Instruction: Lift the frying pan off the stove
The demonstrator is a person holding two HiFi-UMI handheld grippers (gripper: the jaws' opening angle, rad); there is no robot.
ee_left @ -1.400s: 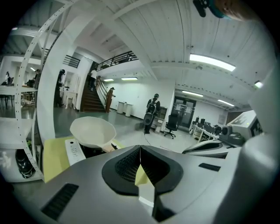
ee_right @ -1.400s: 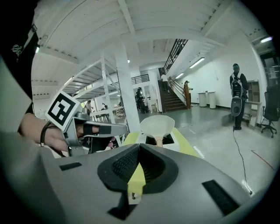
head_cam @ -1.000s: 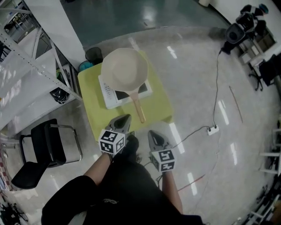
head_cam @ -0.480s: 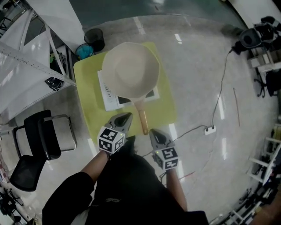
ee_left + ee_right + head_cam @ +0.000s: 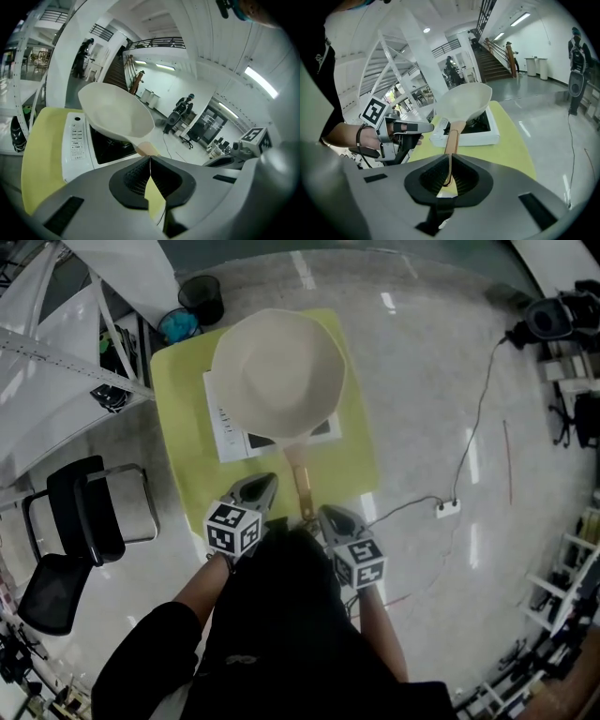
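The cream frying pan (image 5: 277,371) sits on the white stove (image 5: 217,427), its bowl covering most of the stove's top and its long wooden handle (image 5: 300,486) reaching past the stove's near edge. The left gripper (image 5: 265,482) and right gripper (image 5: 328,514) hover on that near side of the stove, flanking the handle's end, each with jaws pressed together on nothing. The pan looks rigid and bowl-heavy, so it would likely droop from a grip at the tip of the smooth, narrow handle; a hold nearer the stove seems safer.
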